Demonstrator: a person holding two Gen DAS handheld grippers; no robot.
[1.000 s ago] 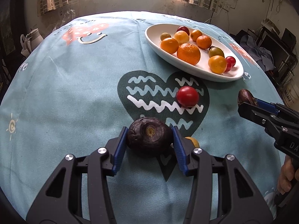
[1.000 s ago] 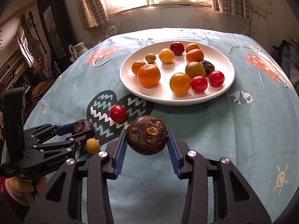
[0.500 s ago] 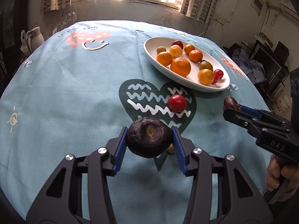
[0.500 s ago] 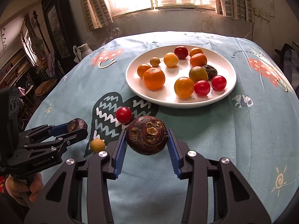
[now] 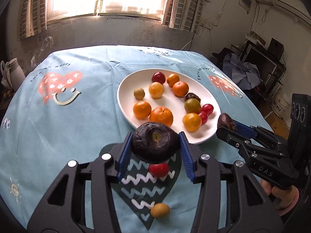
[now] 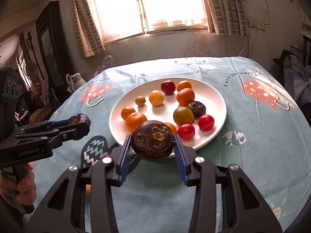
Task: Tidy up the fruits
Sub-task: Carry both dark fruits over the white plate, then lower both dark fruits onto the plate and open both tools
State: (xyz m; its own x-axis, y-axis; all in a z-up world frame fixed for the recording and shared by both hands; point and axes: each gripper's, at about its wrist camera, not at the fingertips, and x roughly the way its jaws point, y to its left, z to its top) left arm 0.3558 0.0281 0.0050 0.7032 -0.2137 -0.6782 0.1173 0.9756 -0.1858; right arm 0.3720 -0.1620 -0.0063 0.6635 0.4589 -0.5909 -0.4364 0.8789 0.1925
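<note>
Behind left tool [image 5: 155,151], tomato [image 5: 158,169], unseen rightward

Dark round fruit [image 5: 155,143] and second [image 6: 152,139] aloft; white plate [image 5: 124,104] fruit-filled.

— What kind of place is this?
— A lived-in home: a table under a blue cartoon tablecloth [image 5: 77,120], a window [image 6: 155,7] with checked curtains [image 6: 85,19], stained walls, a white jug [image 6: 76,81], clothes piled [image 5: 246,73] beside a dark screen [image 5: 258,62]
</note>
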